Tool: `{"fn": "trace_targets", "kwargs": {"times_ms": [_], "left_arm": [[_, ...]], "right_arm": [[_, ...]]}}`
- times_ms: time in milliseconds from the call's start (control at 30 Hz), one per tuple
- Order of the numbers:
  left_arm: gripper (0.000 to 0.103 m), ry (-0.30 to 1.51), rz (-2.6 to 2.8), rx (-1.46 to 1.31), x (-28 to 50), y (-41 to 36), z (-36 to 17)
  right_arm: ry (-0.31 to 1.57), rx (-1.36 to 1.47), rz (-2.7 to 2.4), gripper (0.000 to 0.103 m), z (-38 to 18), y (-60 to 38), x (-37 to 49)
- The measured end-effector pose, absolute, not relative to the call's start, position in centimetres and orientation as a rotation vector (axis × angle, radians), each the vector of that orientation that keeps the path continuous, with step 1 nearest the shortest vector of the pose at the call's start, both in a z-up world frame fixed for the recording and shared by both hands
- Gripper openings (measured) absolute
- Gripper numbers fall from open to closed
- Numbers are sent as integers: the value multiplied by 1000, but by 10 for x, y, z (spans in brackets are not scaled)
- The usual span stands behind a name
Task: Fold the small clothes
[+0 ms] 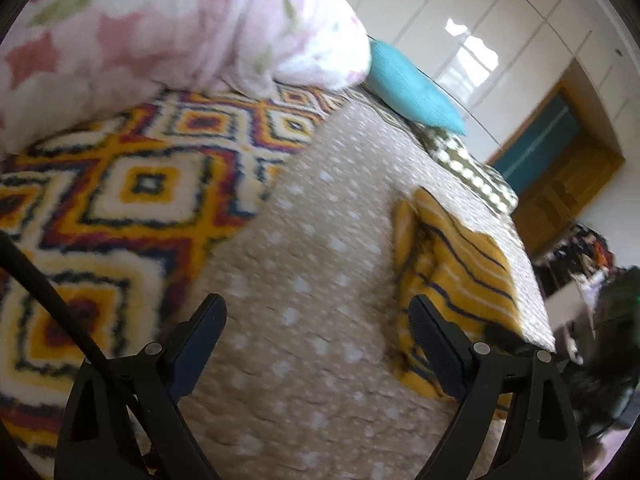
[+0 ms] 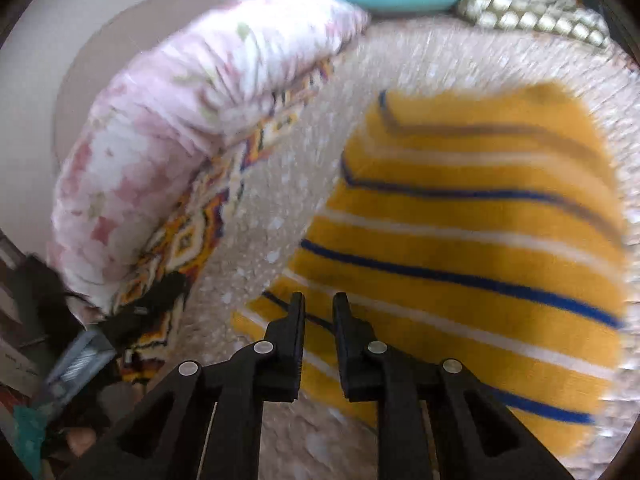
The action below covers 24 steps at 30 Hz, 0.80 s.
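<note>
Here, laid flat on the beige white-dotted quilted bedspread (image 1: 304, 264): a small mustard-yellow knitted garment with white and navy stripes (image 2: 472, 240), close to the bed's near edge, presumably so both tools can reach it without stretching. Already looks doubled over in the left wrist view, with a raised fold along its far side (image 1: 448, 264), though blur hides the details. Left hand-held gripper (image 1: 316, 312) spread wide, empty, hovering above bare bedspread just beside the garment's edge, likely ready to take a corner. Right hand-held gripper (image 2: 319, 300) narrowed to a slim gap, poised over the garment's near striped hem; nothing visibly pinched between its tips, so probably set to nip thin fabric. Well apart, out of the working area: a pink floral rolled duvet (image 1: 180, 24), a fluffy diamond-patterned blanket in yellow, red and navy (image 1: 120, 184) and a turquoise cushion (image 1: 412, 84).
</note>
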<state>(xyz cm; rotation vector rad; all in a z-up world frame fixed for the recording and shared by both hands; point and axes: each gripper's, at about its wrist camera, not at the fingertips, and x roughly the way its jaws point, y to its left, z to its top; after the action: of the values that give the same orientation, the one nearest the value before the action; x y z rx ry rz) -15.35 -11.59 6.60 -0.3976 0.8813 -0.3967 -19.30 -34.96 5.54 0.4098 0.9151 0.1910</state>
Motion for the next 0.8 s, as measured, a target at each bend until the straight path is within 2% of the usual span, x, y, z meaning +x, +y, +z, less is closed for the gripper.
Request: {"fn": "trace_targets", "kwargs": {"times_ms": [33,100,167,200,333,400,433,467,500,533,567,600,700,800], "left_arm": [[91,896,-430,-410,-153,-121,64],[91,924,-476,-429,-152,-130,60],[91,959,-500,-424,-148,-145,54],[91,968,-499,-414,-146,-151,51],[88,993,-525,-361,-138,-177,44],[71,1004,-563,-347,-138,-187,41],[66,1025,-587,-348,-137,-193,38],[55,1038,-599,-351,-136,-196,36],[48,1049,-605,-352,-136,-200,33],[48,1048,-601,-345,-137,-203,32],[41,1036,-600,-332,-139,-206,33],[25,1035,-620,-334,-141,-209,34],[24,1037,-646,-330,-151,-223,37],[24,1035,-710,-285,-167,-246,42]], "right_arm": [[864,402,170,29,69,-364,-208],[790,397,112,64,87,-388,-229],[741,404,30,77,95,-416,-245],[741,421,-11,78,92,-434,-249],[809,581,-84,78,53,-488,-246],[809,716,-44,78,27,-507,-240],[802,788,5,78,17,-512,-235],[788,873,77,76,4,-515,-228],[778,912,124,69,-2,-514,-221],[777,917,131,65,-5,-511,-216],[781,925,116,56,-8,-508,-208],[783,946,122,48,-10,-507,-204],[773,915,128,38,7,-509,-205],[735,840,136,38,33,-514,-221]]}}
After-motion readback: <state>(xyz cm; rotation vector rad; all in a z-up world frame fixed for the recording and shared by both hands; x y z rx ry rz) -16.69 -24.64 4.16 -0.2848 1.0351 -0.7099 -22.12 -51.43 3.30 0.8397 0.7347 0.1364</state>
